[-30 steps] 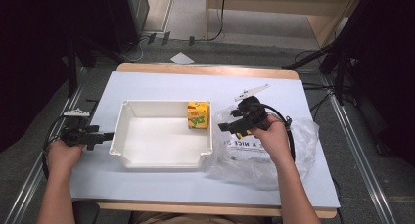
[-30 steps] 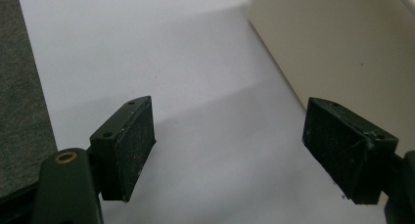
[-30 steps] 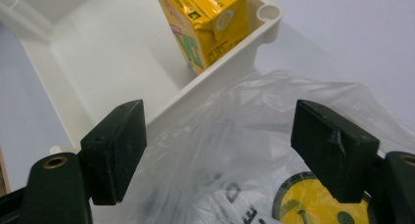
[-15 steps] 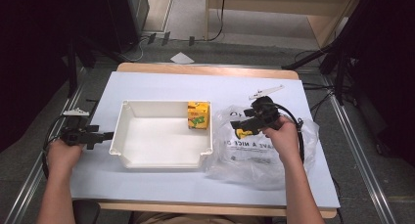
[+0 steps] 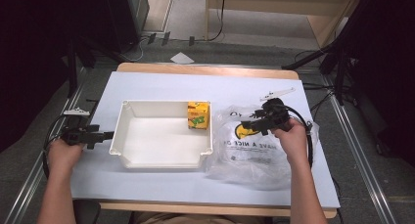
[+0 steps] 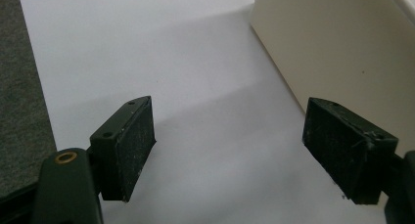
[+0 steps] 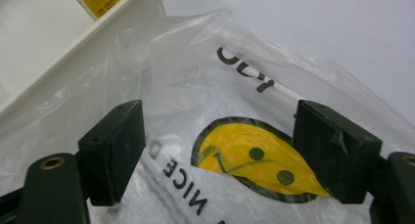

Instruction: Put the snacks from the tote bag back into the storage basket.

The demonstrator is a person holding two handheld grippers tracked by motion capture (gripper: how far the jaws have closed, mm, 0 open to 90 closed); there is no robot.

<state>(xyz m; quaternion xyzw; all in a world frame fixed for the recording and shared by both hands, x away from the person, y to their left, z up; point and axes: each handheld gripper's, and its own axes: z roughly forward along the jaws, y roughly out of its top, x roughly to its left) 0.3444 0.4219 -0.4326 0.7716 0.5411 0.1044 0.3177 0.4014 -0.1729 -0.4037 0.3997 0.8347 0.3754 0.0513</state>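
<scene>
Lab-like recording space, white-topped table (image 5: 161,87), dark metal stands (image 5: 337,62), floor cables (image 5: 220,18)

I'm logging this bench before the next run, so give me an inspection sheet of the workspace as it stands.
Surface: white table top on a wooden board, bare near the front edge.
Job's things: clear plastic bag with a yellow smiley print lies crumpled to the right of the white bin; a yellow carton stands in the bin's far right corner.
Clutter: nothing seen.
Grippers: left gripper open, low over the table beside the bin's left wall; right gripper open over the bag's smiley print.
Cables: a black cable loops by the right hand.
Surroundings: grey floor, dark stands, a paper scrap beyond the table.
</scene>
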